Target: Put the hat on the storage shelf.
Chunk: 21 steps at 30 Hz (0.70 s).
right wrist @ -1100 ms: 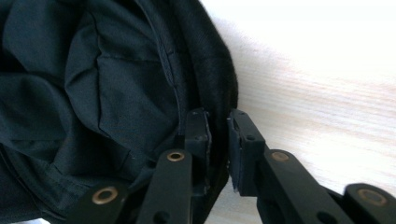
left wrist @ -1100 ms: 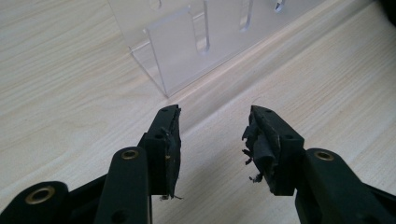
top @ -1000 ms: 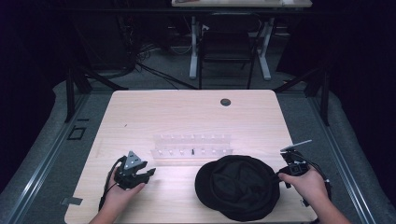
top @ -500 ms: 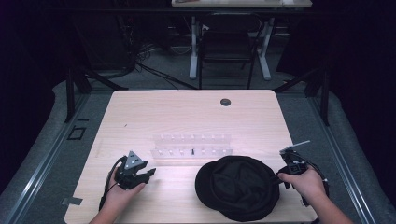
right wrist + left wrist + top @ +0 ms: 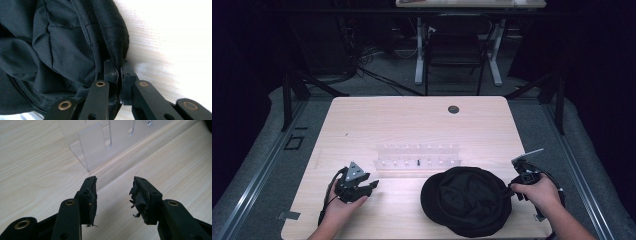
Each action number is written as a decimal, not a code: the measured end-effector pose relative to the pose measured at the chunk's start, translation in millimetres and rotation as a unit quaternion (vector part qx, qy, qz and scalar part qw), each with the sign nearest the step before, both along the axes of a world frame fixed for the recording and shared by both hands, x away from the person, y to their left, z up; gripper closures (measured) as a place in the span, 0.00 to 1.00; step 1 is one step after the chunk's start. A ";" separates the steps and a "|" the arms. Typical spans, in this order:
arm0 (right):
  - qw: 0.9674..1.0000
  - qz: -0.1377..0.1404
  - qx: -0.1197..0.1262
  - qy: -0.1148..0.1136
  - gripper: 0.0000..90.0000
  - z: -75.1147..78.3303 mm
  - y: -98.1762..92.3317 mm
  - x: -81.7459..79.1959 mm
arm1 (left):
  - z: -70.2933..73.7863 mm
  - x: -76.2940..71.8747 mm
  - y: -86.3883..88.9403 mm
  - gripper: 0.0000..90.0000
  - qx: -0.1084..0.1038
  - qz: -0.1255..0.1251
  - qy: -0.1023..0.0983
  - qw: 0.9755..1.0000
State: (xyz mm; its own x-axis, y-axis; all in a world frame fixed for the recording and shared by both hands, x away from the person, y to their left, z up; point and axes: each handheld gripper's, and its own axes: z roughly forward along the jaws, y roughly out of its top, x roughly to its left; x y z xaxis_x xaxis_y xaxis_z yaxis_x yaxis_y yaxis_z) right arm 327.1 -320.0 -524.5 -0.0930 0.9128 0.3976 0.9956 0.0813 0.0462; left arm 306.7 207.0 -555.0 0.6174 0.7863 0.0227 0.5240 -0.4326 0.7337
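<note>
A black cloth hat (image 5: 466, 200) lies upside down near the table's front edge, right of centre; its lining and rim (image 5: 62, 45) show close up in the right gripper view. My right gripper (image 5: 513, 184) is at the hat's right edge, and its jaws are pinched shut on the rim (image 5: 117, 66). My left gripper (image 5: 371, 185) rests at the front left, apart from the hat. It stands open with bare wood between its fingers (image 5: 113, 195). A clear acrylic rack (image 5: 418, 156) lies just beyond it, with its near corner (image 5: 92, 147) in front of the jaws.
The wooden table (image 5: 412, 125) has a small round grommet (image 5: 453, 109) at the back. A small dark pin (image 5: 418, 161) stands in the rack. A chair (image 5: 454, 47) and desk legs stand on the floor behind the table.
</note>
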 end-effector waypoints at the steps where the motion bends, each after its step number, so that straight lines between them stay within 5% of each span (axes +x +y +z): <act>1: 1.000 0.010 0.000 0.006 0.96 1.3 -1.0 0.6 | 0.0 0.0 0.0 0.60 0.000 0.000 0.000 1.000; 9: 1.000 0.014 -0.011 0.004 0.95 3.8 0.4 1.2 | -0.3 0.5 0.4 0.60 0.000 -0.001 -0.002 1.000; 21: 1.000 0.018 0.009 0.006 0.98 9.2 -2.5 4.1 | -1.0 0.4 0.2 0.60 -0.002 0.005 -0.003 1.000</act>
State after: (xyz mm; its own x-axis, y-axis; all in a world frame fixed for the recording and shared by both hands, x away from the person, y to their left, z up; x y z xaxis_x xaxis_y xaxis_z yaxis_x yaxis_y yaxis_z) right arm 331.2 -322.4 -515.4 -0.1209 0.9019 0.4147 0.9925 0.1162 0.0367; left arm 307.1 207.2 -556.0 0.6097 0.7923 0.0227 0.5238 -0.4243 0.7387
